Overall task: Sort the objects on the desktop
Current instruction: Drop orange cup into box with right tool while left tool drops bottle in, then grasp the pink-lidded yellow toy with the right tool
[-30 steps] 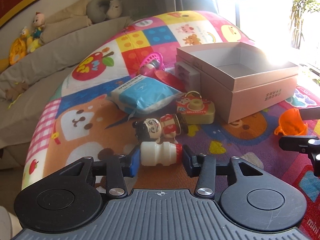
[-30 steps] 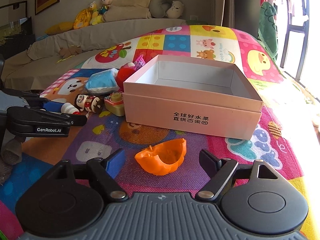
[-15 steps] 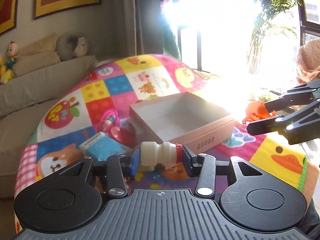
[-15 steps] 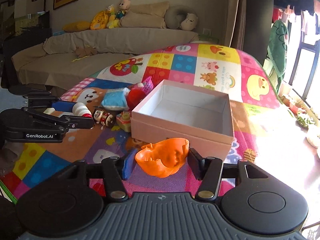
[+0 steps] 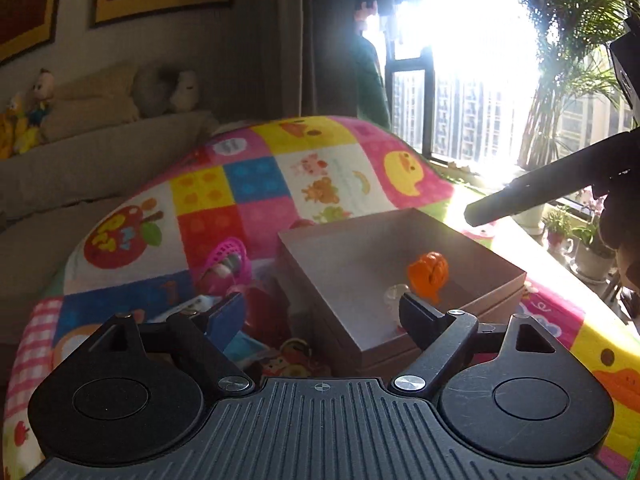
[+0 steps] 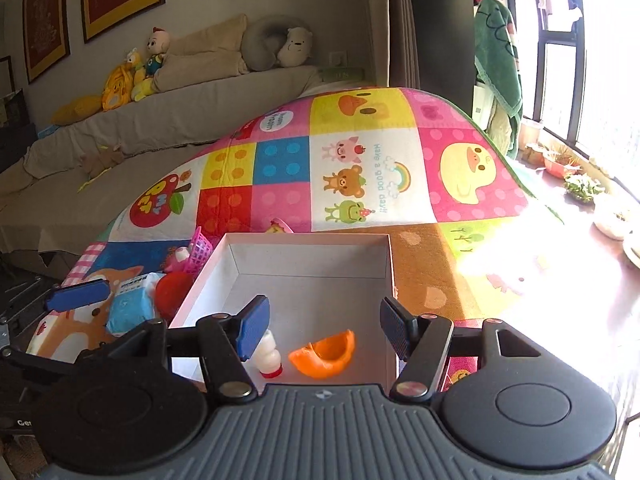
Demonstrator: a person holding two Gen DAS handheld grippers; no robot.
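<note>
An open pink cardboard box (image 6: 308,240) (image 5: 500,272) stands on the colourful play mat. Inside it lie an orange toy shell (image 6: 326,354) (image 5: 427,270) and a small white bottle with a red cap (image 6: 269,356) (image 5: 396,293). My right gripper (image 6: 324,330) is open and empty above the box's near end. My left gripper (image 5: 322,314) is open and empty above the box's near left corner. Its blue pad also shows at the left of the right wrist view (image 6: 78,294).
Left of the box lie a blue tissue pack (image 6: 130,306), a red round toy (image 6: 174,290), a pink basket (image 6: 200,250) and a small cartoon box (image 5: 294,360). A sofa with plush toys (image 6: 136,68) stands behind. Potted plants (image 5: 560,232) line the window sill.
Both grippers moved over the box and opened. The white bottle and the orange shell dropped out of them and now lie in the box.
</note>
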